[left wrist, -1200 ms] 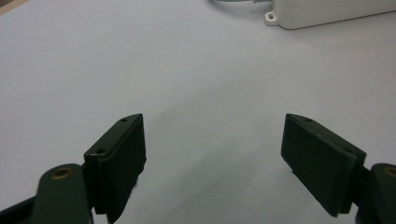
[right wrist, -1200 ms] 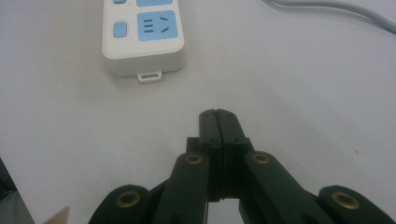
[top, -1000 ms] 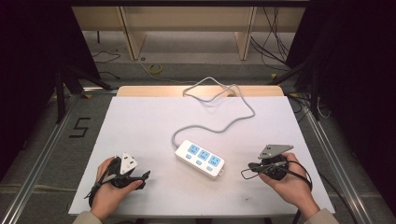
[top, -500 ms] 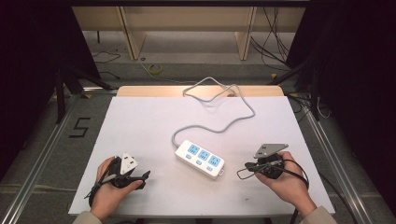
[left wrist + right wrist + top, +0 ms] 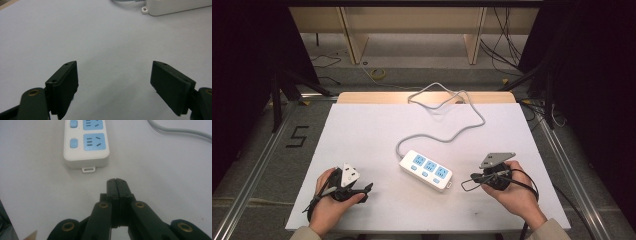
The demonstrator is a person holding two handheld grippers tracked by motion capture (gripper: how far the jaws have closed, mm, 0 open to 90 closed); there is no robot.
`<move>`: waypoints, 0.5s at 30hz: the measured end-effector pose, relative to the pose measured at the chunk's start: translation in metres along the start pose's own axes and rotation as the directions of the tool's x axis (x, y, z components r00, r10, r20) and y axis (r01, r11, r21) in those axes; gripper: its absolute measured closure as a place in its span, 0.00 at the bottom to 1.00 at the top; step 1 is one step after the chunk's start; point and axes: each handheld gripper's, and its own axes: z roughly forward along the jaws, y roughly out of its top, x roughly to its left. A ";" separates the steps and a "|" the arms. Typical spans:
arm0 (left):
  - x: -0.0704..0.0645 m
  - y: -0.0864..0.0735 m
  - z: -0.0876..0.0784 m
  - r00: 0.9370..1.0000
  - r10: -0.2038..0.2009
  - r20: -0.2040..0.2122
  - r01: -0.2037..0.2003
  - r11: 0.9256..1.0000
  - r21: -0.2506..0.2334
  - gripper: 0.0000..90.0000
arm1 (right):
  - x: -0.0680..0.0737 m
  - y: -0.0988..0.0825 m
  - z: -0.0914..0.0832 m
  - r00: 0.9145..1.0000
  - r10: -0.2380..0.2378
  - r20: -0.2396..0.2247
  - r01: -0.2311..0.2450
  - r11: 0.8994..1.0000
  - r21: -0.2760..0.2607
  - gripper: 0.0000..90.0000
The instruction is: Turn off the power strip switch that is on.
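A white table (image 5: 377, 130) stands over grey floor (image 5: 257, 150) marked "5" (image 5: 298, 136).

Left black two-jaw tool (image 5: 368, 187): flat rectangular pads, small screw holes, brass-ringed pivots, white three-cornered plate on top. Right black two-jaw tool (image 5: 472, 176): grey three-cornered plate, brass rivets on link arms, looping black cable. Beige sleeves (image 5: 552, 231) at both wrists.

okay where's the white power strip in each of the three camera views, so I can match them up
High view: power strip lies mid-table, angled, between the two hands.
Left gripper view: its white end with the mounting tab sits at the top right edge.
Right gripper view: its end with blue sockets is upper left, ahead of the shut right gripper.
Shared landmark: the strip's grey cord.
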 end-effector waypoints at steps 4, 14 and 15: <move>0.000 0.000 0.000 1.000 -0.001 -0.001 0.001 1.000 -0.004 0.24 | 0.001 0.003 0.001 1.000 -0.009 0.003 0.009 1.000 0.008 1.00; 0.000 0.000 0.000 1.000 0.002 -0.001 -0.002 1.000 -0.002 0.25 | 0.005 0.010 0.005 1.000 -0.028 0.005 0.028 0.999 0.015 1.00; 0.000 0.000 0.000 1.000 0.002 -0.001 -0.002 1.000 -0.002 0.25 | 0.006 0.011 0.006 1.000 -0.031 0.004 0.031 0.999 0.015 1.00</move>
